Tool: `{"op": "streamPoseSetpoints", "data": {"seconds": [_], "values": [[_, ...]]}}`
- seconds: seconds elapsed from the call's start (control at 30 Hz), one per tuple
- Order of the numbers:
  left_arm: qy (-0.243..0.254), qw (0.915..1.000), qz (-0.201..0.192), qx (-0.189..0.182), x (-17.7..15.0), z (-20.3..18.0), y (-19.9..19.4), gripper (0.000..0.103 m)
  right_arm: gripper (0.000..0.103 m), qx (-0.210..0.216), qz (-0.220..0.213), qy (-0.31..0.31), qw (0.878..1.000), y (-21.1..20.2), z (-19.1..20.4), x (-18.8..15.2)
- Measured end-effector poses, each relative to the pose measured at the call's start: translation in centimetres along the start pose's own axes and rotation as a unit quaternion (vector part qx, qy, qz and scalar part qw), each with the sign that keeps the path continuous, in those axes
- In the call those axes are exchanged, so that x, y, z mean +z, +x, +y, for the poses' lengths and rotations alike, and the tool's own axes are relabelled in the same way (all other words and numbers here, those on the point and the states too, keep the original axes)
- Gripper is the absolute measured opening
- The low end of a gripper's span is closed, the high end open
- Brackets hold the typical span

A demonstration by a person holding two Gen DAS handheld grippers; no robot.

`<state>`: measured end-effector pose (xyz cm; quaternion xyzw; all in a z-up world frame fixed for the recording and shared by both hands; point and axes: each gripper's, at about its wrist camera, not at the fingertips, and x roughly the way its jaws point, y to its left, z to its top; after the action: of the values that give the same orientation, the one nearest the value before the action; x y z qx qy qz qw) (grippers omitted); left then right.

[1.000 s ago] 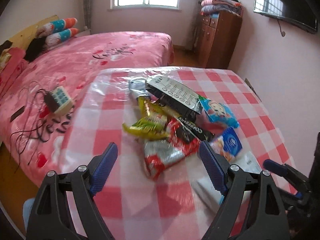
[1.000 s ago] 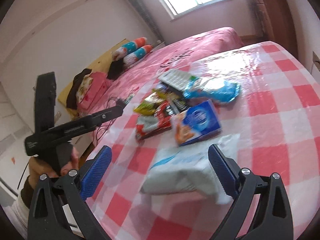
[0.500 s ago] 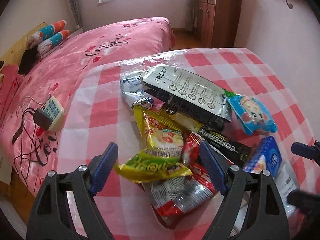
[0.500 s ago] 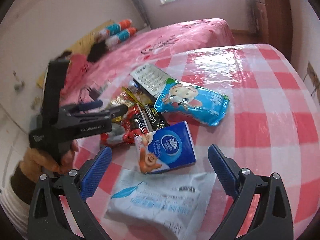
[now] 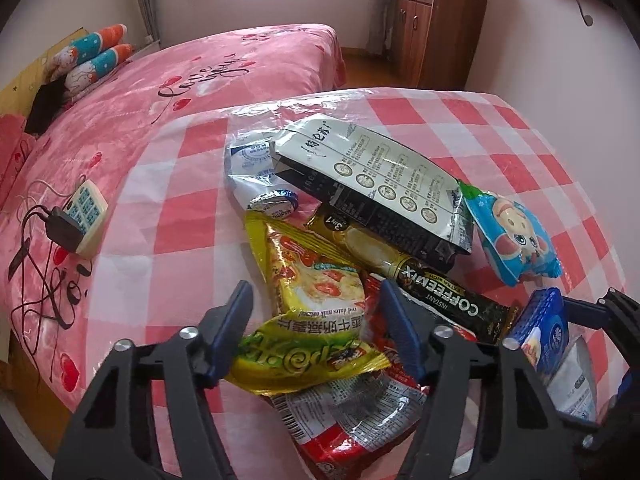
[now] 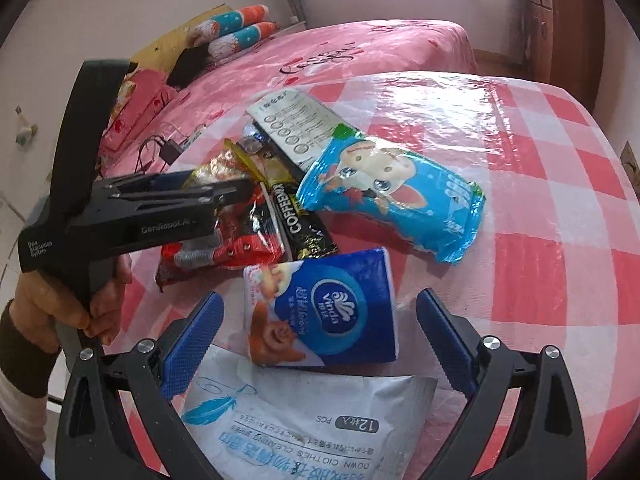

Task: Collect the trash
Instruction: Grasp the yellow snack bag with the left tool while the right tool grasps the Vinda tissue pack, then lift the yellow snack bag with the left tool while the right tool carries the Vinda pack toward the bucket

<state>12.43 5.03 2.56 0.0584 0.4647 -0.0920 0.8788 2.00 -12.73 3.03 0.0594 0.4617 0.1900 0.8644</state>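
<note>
1. On the pink bed [image 5: 240,64] at the far left lies a power strip [image 5: 86,216] with dark cables. It is off the table [image 5: 180,208], whose red-and-white check cloth carries all the trash.
2. The left gripper [image 5: 315,308], held in a hand [image 6: 68,304], has just been narrowing its jaws. They now pinch a crumpled yellow-green wrapper [image 5: 304,356], with a blue pad against each end.
3. Under that wrapper lies a red and silver wrapper [image 5: 352,420] (barcode side up), at the near edge of the heap.
4. Behind these a black and gold coffee sachet [image 5: 444,300] runs slantwise. A large white and black pouch [image 5: 380,184] overlaps its far end.
5. Right of the pouch sits a puffy blue cartoon pack [image 5: 512,236], alone on the cloth.
6. The right gripper [image 6: 320,312] stands released. Its wide jaws straddle a blue tissue pack [image 6: 332,312], and neither pad touches it.
7. Nearest this gripper, a white wipes packet [image 6: 304,424] with a blue feather lies flat, partly under the tissue pack.
</note>
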Motion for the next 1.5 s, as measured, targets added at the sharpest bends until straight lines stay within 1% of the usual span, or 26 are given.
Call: {"op": "streamPoseSetpoints", "data": {"seconds": [0.07, 0.13, 0.17, 0.23, 0.37, 0.53, 0.63, 0.73, 0.8, 0.97, 1.07, 1.2, 1.5], "values": [[-0.005, 1.0000, 0.000, 0.003, 0.0, 0.0, 0.1, 0.055, 0.096, -0.004, 0.003, -0.007, 1.000, 0.2, 0.2, 0.0], [-0.013, 0.9999, -0.001, 0.001, -0.1, 0.1, 0.0, 0.051, 0.095, -0.008, 0.012, -0.020, 1.000, 0.5, 0.6, -0.4], [-0.016, 0.9999, -0.001, 0.001, -0.2, 0.2, -0.1, 0.050, 0.094, -0.010, 0.013, -0.025, 1.000, 0.6, 0.8, -0.5], [-0.022, 0.9997, -0.003, -0.003, -0.4, 0.2, -0.2, 0.047, 0.081, -0.030, 0.011, -0.034, 0.999, 0.7, 0.9, -0.6], [-0.035, 0.9994, -0.005, -0.004, -0.7, 0.4, -0.6, 0.042, 0.076, -0.030, 0.005, -0.031, 0.999, 0.9, 0.6, -0.7], [-0.047, 0.9986, -0.010, -0.021, -2.1, 0.0, -1.8, 0.041, 0.073, -0.023, -0.006, -0.028, 0.999, 0.5, 0.1, -1.2], [-0.049, 0.9982, -0.014, -0.032, -3.2, -0.6, -2.7, 0.041, 0.073, -0.009, -0.015, -0.024, 1.000, 0.1, -0.3, -1.7], [-0.056, 0.9974, -0.017, -0.043, -4.4, -1.1, -3.6, 0.041, 0.073, 0.017, -0.020, -0.013, 1.000, -0.4, -0.8, -2.2], [-0.061, 0.9968, -0.017, -0.049, -5.3, -1.4, -4.1, 0.041, 0.073, 0.043, -0.022, -0.005, 0.999, -0.8, -1.3, -2.6], [-0.075, 0.9951, -0.021, -0.061, -7.2, -1.8, -5.4, 0.041, 0.072, 0.070, -0.036, 0.007, 0.997, -1.9, -1.8, -3.5], [-0.081, 0.9942, -0.029, -0.064, -8.2, -1.9, -6.3, 0.041, 0.072, 0.078, -0.047, 0.011, 0.996, -2.5, -1.9, -3.8], [-0.115, 0.9895, -0.047, -0.074, -9.1, -0.9, -7.2, 0.041, 0.072, 0.084, -0.073, 0.012, 0.994, -3.6, -1.7, -4.2], [-0.143, 0.9846, -0.070, -0.073, -10.8, 0.4, -9.4, 0.041, 0.072, 0.084, -0.128, 0.013, 0.988, -6.0, -1.6, -5.2]]}}
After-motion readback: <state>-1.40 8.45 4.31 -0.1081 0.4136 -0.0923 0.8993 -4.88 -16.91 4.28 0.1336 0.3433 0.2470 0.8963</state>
